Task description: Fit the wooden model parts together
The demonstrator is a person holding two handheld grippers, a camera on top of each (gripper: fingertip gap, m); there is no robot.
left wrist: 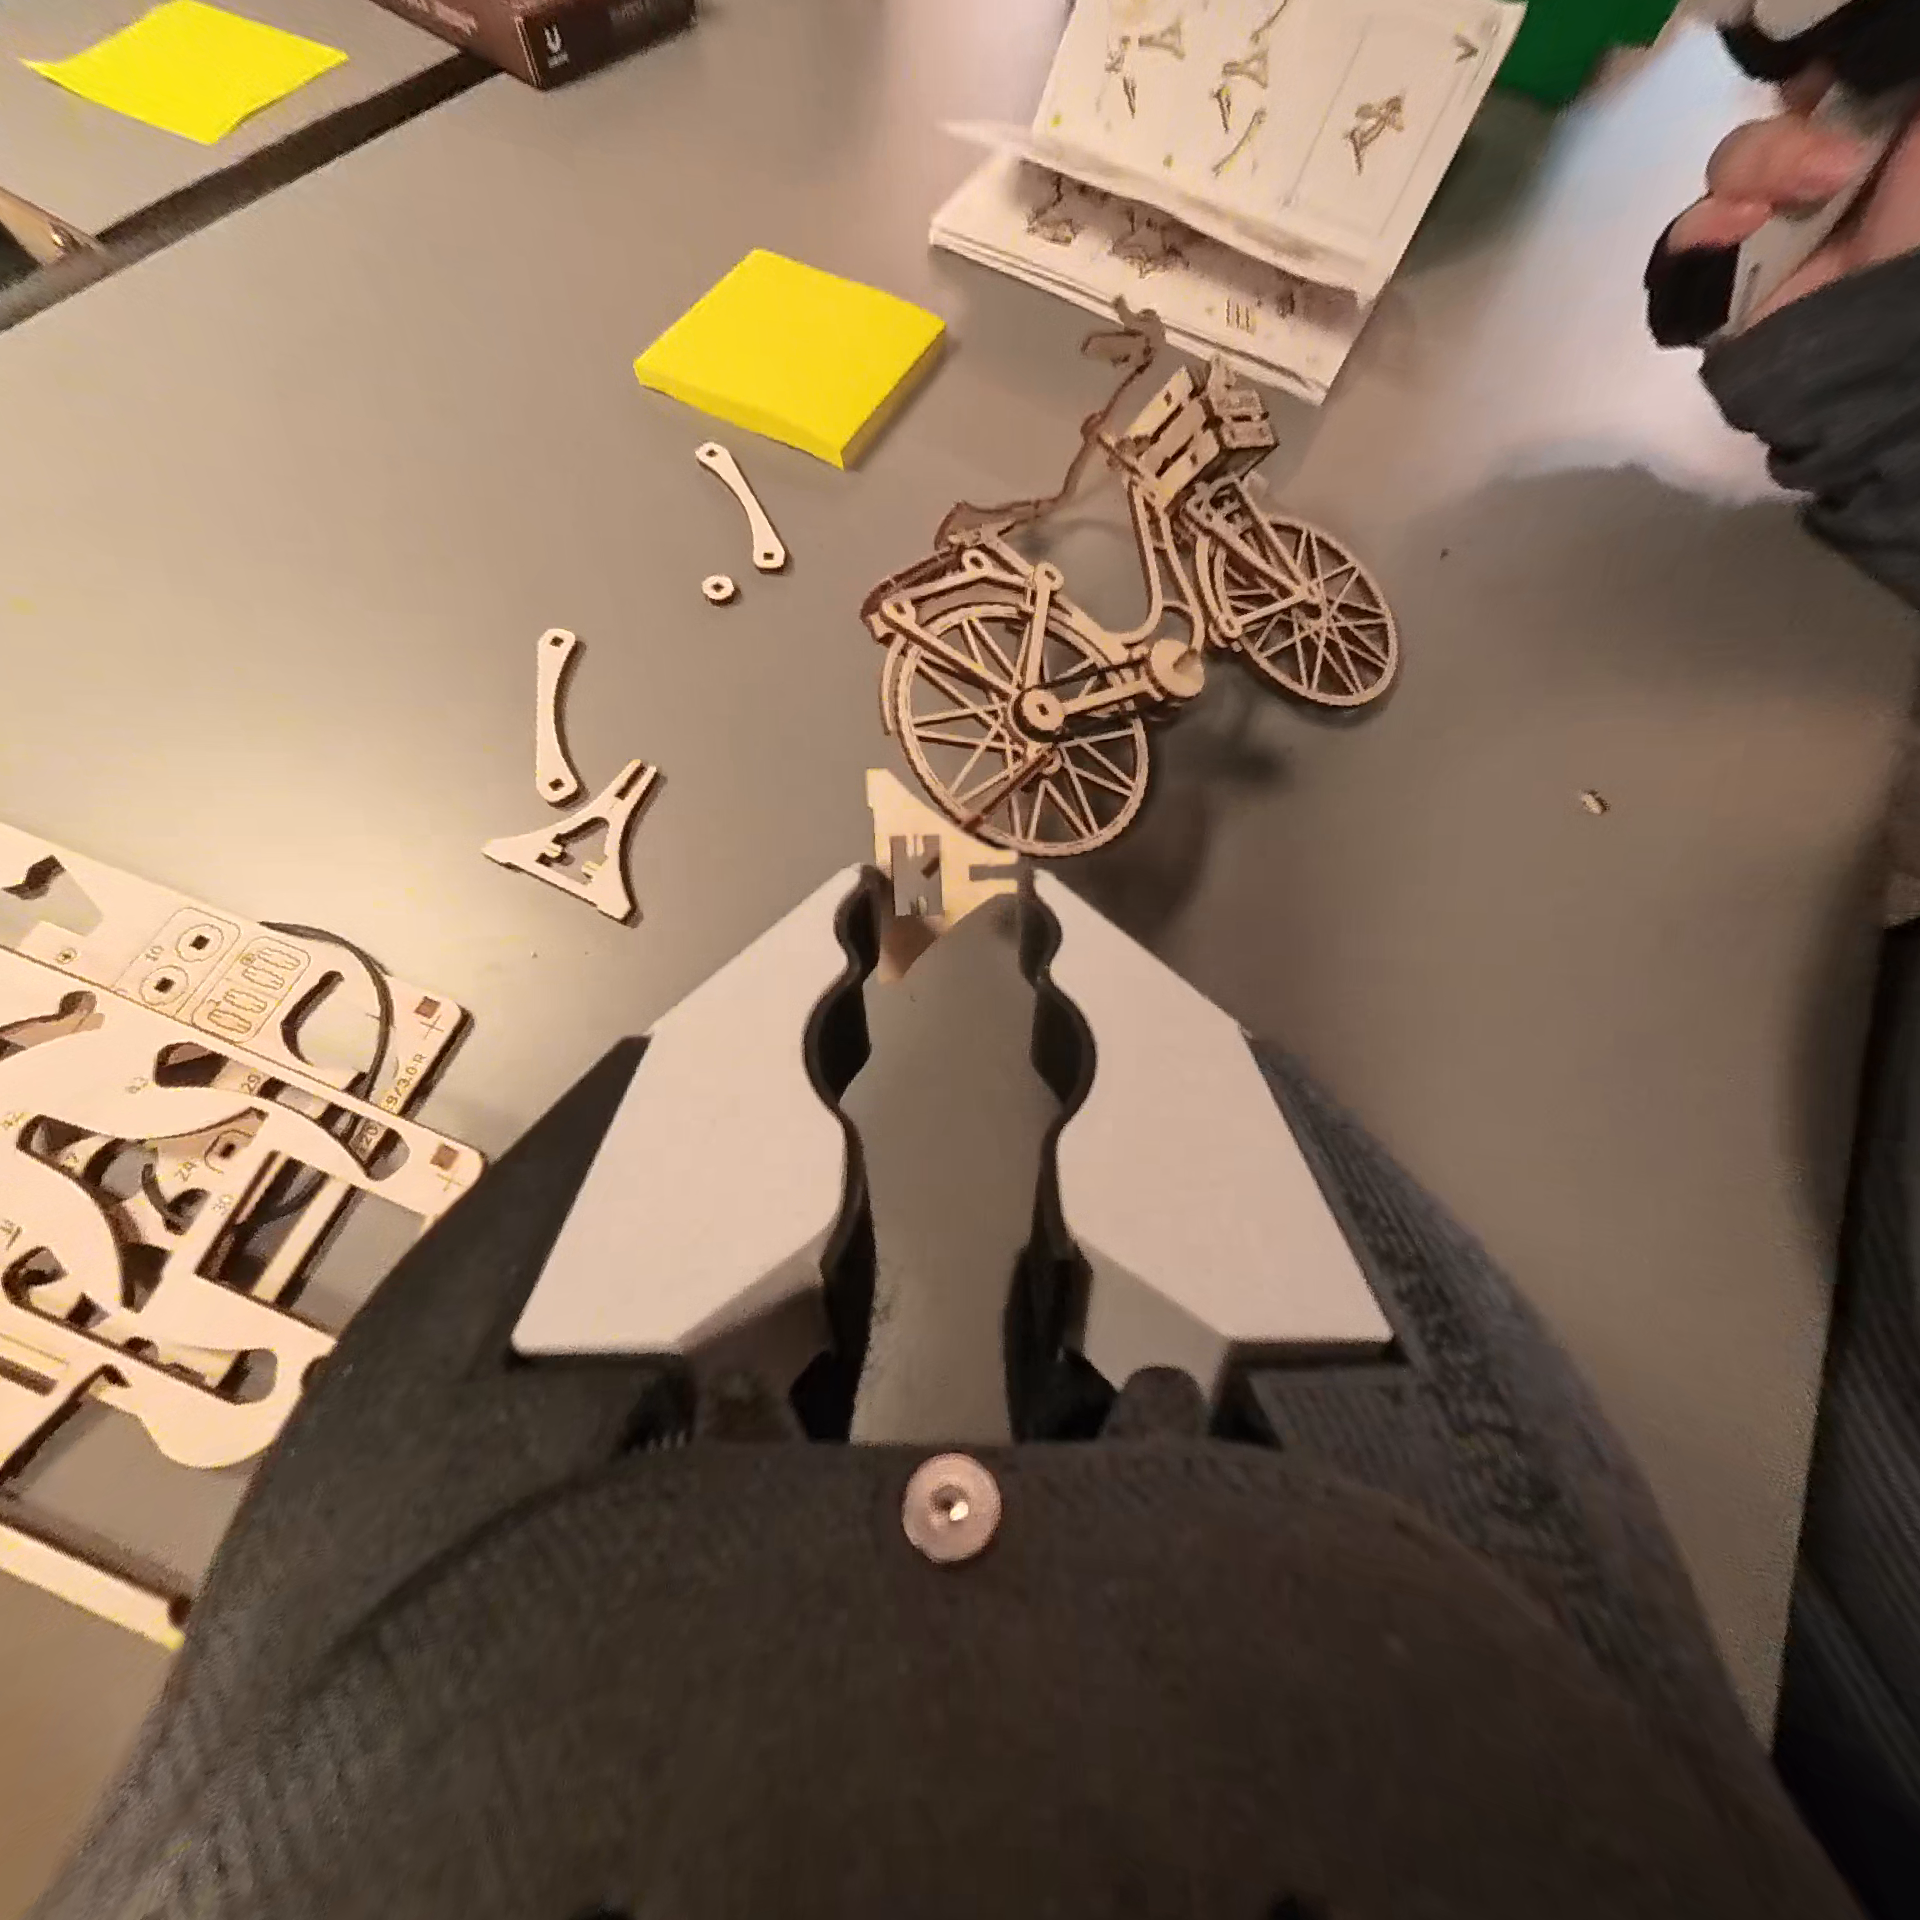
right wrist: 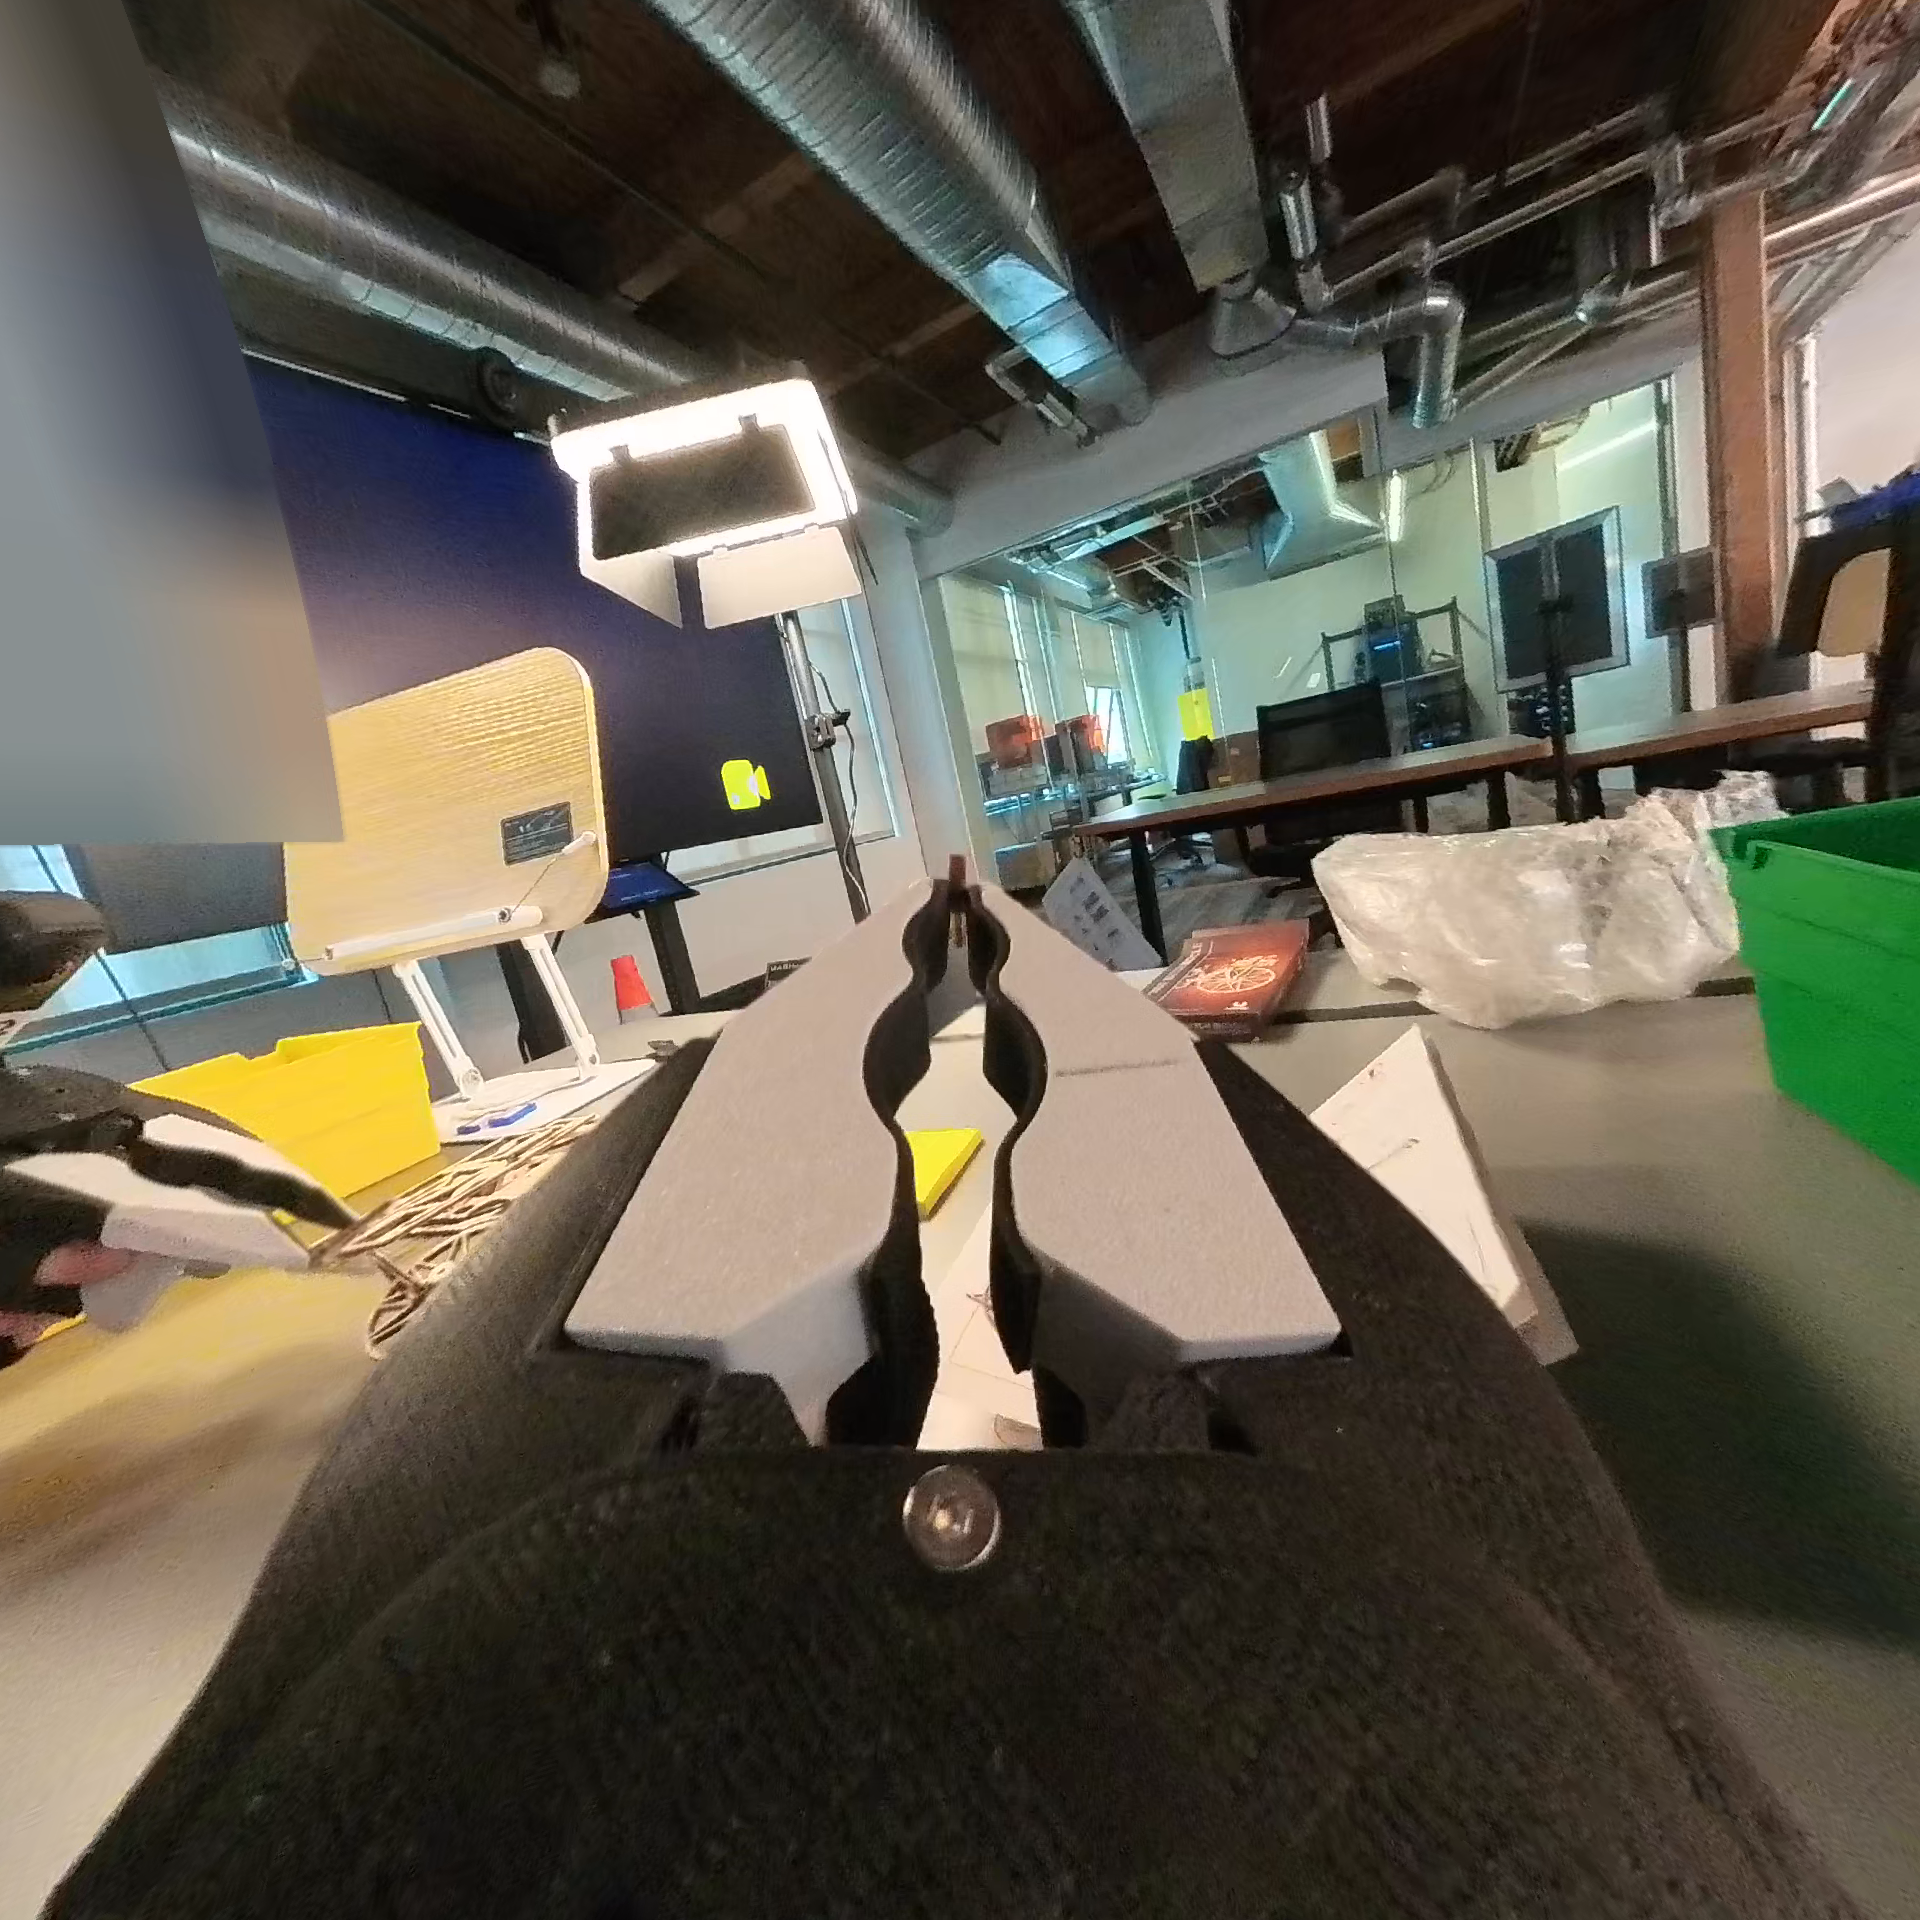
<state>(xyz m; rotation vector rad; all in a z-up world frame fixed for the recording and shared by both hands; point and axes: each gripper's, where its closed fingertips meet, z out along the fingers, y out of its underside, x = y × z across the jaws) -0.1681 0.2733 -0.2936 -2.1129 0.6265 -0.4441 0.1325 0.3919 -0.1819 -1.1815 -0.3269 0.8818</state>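
In the left wrist view my left gripper (left wrist: 943, 896) is shut on a flat pale wooden part (left wrist: 914, 868), held just above the table. The part's far end is close to the rear wheel of the assembled wooden bicycle model (left wrist: 1132, 644), which lies tilted ahead. In the right wrist view my right gripper (right wrist: 957, 906) points up toward the room, shut on a small thin dark wooden part (right wrist: 956, 881) seen edge-on at its tips. The left gripper (right wrist: 197, 1231) shows blurred at the left edge, next to wooden parts (right wrist: 447, 1216).
Loose parts lie left of the bicycle: two curved strips (left wrist: 743, 509) (left wrist: 556, 717), a small ring (left wrist: 719, 589) and a triangular piece (left wrist: 577, 844). Around them are punched-out sheets (left wrist: 208, 1143), a yellow note pad (left wrist: 795, 353), a booklet (left wrist: 1247, 156), a green bin (right wrist: 1839, 977) and a yellow bin (right wrist: 312, 1101). Spacing between my two grippers at the tips: around 35 cm.
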